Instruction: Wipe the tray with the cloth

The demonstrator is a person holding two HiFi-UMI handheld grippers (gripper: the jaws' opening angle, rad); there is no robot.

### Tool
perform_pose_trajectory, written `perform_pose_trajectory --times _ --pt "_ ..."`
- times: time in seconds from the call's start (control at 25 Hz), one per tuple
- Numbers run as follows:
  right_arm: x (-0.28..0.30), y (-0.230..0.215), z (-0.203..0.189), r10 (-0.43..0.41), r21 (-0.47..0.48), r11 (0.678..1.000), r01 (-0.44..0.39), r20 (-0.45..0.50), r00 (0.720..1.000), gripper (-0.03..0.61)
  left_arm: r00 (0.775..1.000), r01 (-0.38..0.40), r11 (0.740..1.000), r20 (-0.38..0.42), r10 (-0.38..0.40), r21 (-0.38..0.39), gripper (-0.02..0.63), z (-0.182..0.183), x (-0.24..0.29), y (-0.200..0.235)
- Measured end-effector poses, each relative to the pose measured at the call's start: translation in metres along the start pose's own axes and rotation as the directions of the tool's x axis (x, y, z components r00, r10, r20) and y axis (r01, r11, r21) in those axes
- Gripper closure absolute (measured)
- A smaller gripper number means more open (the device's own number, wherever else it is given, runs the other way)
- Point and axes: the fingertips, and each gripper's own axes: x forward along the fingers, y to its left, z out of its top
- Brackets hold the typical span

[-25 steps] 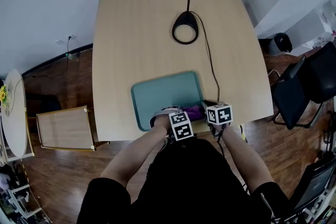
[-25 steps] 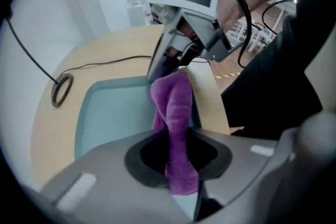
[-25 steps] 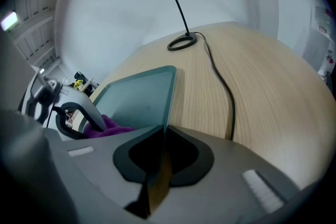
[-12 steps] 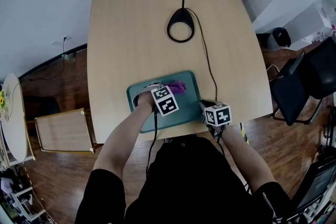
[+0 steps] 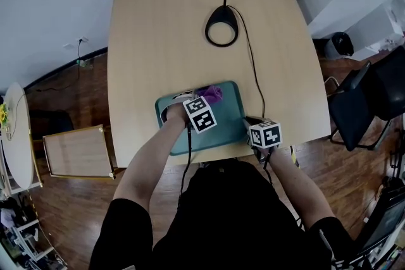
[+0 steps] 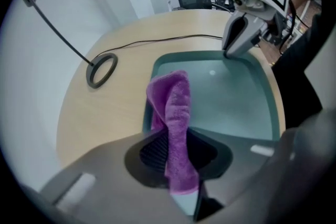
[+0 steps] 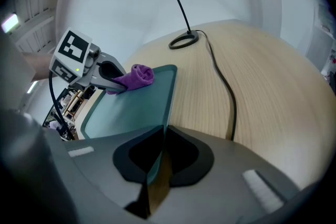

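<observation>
A teal tray (image 5: 221,129) lies at the near edge of the wooden table (image 5: 158,41). My left gripper (image 5: 205,99) is shut on a purple cloth (image 5: 211,93) and holds it over the tray's far rim. In the left gripper view the cloth (image 6: 176,123) hangs folded between the jaws of my left gripper (image 6: 178,165), above the tray (image 6: 231,97). My right gripper (image 5: 249,124) is shut on the tray's near right rim. That rim (image 7: 167,113) runs straight into the closed jaws of my right gripper (image 7: 157,160), and beyond it I see the left gripper (image 7: 118,81) with the cloth (image 7: 136,75).
A black desk lamp stands at the table's far side on a ring base (image 5: 222,25). Its cable (image 5: 254,73) runs along the table just right of the tray. A black chair (image 5: 367,98) stands to the right, and a low wooden board (image 5: 79,153) on the floor to the left.
My left gripper has carried the cloth from the tray's near right part across to its far rim. The right gripper has kept its hold on the tray's rim.
</observation>
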Motion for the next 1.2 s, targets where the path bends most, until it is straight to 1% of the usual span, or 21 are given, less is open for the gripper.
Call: perform_pose_trajectory --times 0.12,0.32,0.44,0.6,0.68,0.84,1.0,1.08,1.2 --pt "0.000 -0.002 0.000 -0.004 0.000 1.000 0.004 0.002 1.000 0.551 0.999 0.043 0.999 0.017 -0.043 0.015 0.514 0.001 -0.005 -0.030" --pt "0.000 -0.003 0.002 -0.009 0.000 1.000 0.009 0.003 1.000 0.551 0.993 0.110 0.991 0.026 -0.112 0.076 0.514 -0.006 -0.017 -0.089" --pt "0.001 -0.004 0.003 -0.016 0.000 1.000 0.016 0.000 1.000 0.551 0.987 0.154 0.984 0.037 -0.158 0.085 0.514 -0.013 -0.023 -0.120" --pt "0.002 -0.004 0.005 -0.022 -0.002 1.000 0.022 0.000 1.000 0.551 0.974 0.217 0.971 0.049 -0.222 0.096 0.514 -0.021 -0.030 -0.150" --pt "0.001 -0.005 0.004 -0.027 -0.004 1.000 0.027 -0.002 1.000 0.551 0.970 0.230 0.966 0.046 -0.237 0.114 0.514 -0.024 -0.032 -0.160" --pt "0.003 -0.007 0.001 -0.031 0.000 1.000 0.031 -0.006 1.000 0.551 0.968 0.242 0.960 0.034 -0.249 0.144 0.514 -0.026 -0.032 -0.165" --pt "0.001 -0.006 0.004 -0.033 0.003 0.999 0.033 0.000 0.999 0.552 0.959 0.275 0.953 0.035 -0.282 0.128 0.514 -0.027 -0.032 -0.162" --pt "0.001 -0.005 0.003 -0.031 0.005 0.999 0.031 0.002 1.000 0.552 0.959 0.276 0.954 0.032 -0.281 0.115 0.514 -0.030 -0.031 -0.153" --pt "0.000 -0.004 0.002 -0.027 0.007 1.000 0.027 0.005 1.000 0.552 0.969 0.243 0.966 0.014 -0.245 0.090 0.514 -0.039 -0.027 -0.122"
